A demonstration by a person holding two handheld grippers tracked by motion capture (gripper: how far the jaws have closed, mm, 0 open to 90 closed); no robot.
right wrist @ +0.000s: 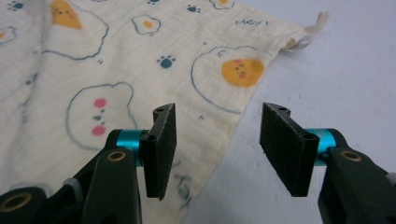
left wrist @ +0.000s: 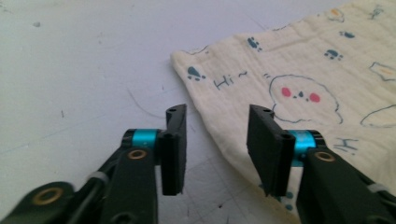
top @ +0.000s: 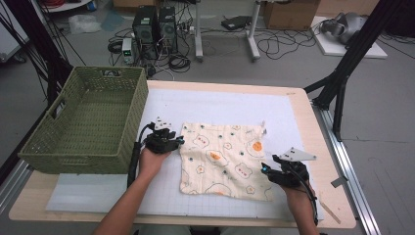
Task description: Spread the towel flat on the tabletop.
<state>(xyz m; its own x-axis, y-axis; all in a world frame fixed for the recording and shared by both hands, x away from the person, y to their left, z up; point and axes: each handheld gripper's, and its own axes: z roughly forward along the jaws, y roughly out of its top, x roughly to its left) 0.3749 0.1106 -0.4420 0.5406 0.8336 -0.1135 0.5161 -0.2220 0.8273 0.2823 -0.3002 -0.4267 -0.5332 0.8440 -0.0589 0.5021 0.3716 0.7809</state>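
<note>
A cream cloth [top: 222, 159] printed with eggs, bears and paw marks lies flat on the white mat [top: 215, 107]. My left gripper [top: 177, 142] hovers at the cloth's left edge, open; in the left gripper view the cloth [left wrist: 299, 74] edge runs between and under the jaws of my left gripper [left wrist: 217, 144]. My right gripper [top: 266, 170] is at the cloth's right edge near the front corner, open. The right gripper view has the cloth [right wrist: 140, 60] edge lying between the jaws of my right gripper [right wrist: 219, 149], nothing pinched.
A green woven basket [top: 73, 142] stands at the table's left, close to my left hand. The wooden table edge [top: 337, 196] runs along the right. Cables, computer boxes and tripod legs are on the floor beyond the table.
</note>
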